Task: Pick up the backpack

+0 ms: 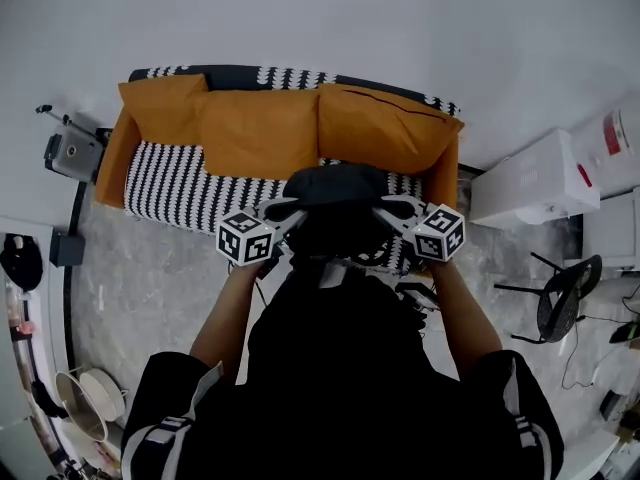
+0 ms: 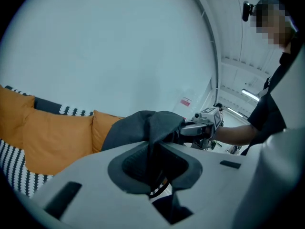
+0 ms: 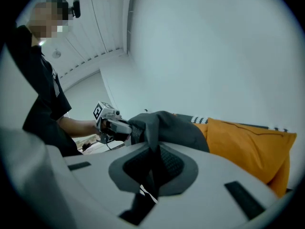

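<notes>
1. Head view: the backpack (image 1: 335, 193) hangs between the left gripper (image 1: 292, 218) and the right gripper (image 1: 388, 211), in front of the sofa (image 1: 170, 178).
2. Left gripper view: its fingers (image 2: 138, 168) are clenched on the backpack's dark fabric.
3. Right gripper view: its fingers (image 3: 174, 166) grasp the same fabric.

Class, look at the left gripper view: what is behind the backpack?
Behind the backpack are orange cushions on a sofa and a white wall. The backpack covers part of one cushion and the sofa's far end.
</notes>
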The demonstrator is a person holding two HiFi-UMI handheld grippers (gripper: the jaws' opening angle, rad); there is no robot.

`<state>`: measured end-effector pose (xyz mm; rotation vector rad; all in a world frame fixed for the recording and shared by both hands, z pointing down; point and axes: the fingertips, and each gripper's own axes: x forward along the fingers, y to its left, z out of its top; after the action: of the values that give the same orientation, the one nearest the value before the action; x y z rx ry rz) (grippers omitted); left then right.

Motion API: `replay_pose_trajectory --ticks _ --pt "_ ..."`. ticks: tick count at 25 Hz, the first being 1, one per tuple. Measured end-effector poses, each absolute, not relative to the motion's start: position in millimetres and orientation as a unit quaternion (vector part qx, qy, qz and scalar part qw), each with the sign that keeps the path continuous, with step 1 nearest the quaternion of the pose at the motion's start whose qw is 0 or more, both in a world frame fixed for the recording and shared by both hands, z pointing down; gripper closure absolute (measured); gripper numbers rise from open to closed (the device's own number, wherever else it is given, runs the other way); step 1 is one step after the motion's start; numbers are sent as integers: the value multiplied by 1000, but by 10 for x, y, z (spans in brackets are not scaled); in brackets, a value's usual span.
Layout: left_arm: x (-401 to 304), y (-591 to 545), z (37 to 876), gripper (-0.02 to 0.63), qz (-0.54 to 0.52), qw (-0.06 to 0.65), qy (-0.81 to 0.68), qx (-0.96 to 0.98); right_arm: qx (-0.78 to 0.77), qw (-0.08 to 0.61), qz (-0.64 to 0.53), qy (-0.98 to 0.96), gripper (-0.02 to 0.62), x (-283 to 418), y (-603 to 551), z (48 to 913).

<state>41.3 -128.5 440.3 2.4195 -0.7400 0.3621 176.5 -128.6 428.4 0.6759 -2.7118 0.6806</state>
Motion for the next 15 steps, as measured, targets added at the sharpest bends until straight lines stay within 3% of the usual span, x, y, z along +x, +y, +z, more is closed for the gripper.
replay_pose_trajectory --ticks 15 --pt "454 -1870 3020 554 107 156 -260 947 249 74 105 -960 563 1756 -1735 2802"
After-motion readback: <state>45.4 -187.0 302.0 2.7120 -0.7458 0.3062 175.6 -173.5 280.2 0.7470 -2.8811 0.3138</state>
